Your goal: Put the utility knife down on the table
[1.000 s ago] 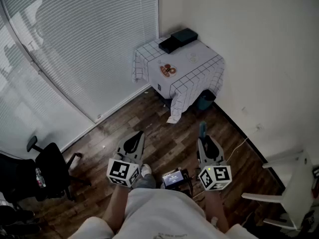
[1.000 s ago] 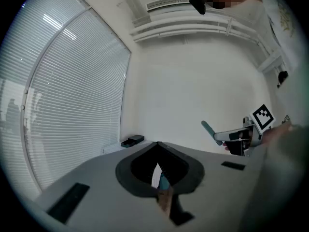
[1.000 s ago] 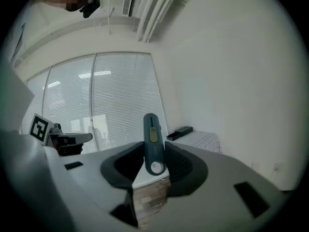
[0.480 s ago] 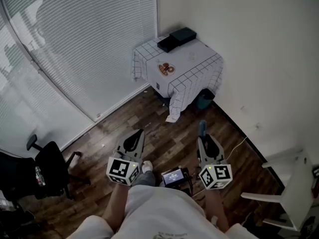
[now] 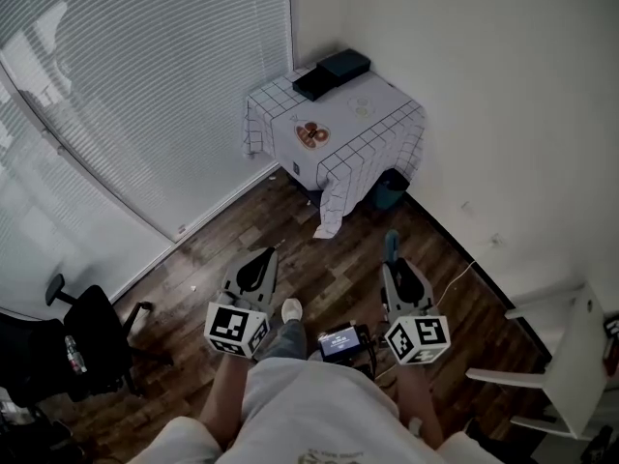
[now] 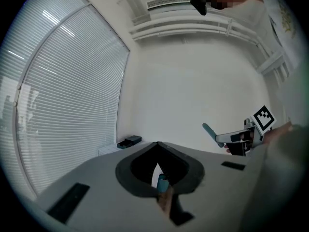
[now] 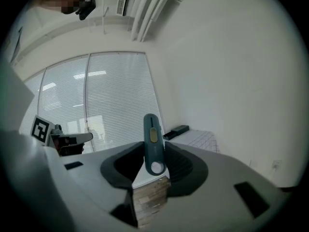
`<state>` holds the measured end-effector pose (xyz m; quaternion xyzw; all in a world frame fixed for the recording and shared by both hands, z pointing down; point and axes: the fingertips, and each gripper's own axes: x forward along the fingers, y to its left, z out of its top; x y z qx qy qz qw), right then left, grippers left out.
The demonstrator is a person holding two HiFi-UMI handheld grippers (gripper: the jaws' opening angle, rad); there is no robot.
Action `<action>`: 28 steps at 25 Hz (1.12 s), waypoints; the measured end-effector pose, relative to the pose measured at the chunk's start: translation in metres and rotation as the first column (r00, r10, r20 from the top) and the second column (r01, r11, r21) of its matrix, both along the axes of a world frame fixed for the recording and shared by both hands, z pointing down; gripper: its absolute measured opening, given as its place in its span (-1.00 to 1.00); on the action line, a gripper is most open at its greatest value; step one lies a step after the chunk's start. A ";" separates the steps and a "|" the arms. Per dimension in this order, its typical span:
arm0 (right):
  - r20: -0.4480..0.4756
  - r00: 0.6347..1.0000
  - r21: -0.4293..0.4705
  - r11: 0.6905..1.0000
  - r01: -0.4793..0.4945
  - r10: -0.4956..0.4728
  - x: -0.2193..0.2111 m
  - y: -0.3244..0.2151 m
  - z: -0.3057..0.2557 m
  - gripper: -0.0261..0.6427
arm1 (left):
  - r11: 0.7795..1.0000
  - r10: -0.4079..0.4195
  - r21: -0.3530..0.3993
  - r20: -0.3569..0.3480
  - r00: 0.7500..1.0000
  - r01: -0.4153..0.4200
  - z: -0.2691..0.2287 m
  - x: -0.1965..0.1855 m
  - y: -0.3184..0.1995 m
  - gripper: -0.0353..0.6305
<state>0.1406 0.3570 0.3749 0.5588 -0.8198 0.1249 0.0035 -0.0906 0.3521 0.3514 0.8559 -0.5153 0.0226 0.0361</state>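
Right tool clamps an upright teal utility knife, yellow slider.

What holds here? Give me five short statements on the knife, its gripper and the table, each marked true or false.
1. The right gripper is shut on the utility knife. True.
2. The utility knife lies on the table. False: it stands up between the jaws, and the table is across the floor in the corner.
3. A checked cloth covers the table. True.
4. The table top is bare. False: two dark boxes sit at its far corner.
5. The blinds are pulled up. False: they hang down over the window.
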 end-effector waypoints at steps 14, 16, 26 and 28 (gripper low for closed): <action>-0.037 0.998 -0.016 0.999 -0.045 0.045 -0.021 -0.112 0.003 -0.50 | 1.000 0.024 -0.015 0.014 1.000 -0.024 0.010 -0.031 -0.125 -0.87; -0.039 0.998 -0.021 0.999 -0.050 0.049 -0.028 -0.130 0.004 -0.50 | 0.999 0.031 -0.014 0.016 0.999 -0.030 0.009 -0.037 -0.144 -0.87; -0.057 0.998 -0.030 0.999 -0.039 0.037 -0.066 -0.185 0.016 -0.50 | 0.996 0.088 -0.024 0.004 0.996 -0.088 0.017 -0.049 -0.207 -0.87; -0.055 0.998 -0.039 0.999 -0.038 0.036 -0.071 -0.190 0.019 -0.50 | 0.995 0.092 -0.030 0.001 0.996 -0.092 0.020 -0.051 -0.216 -0.87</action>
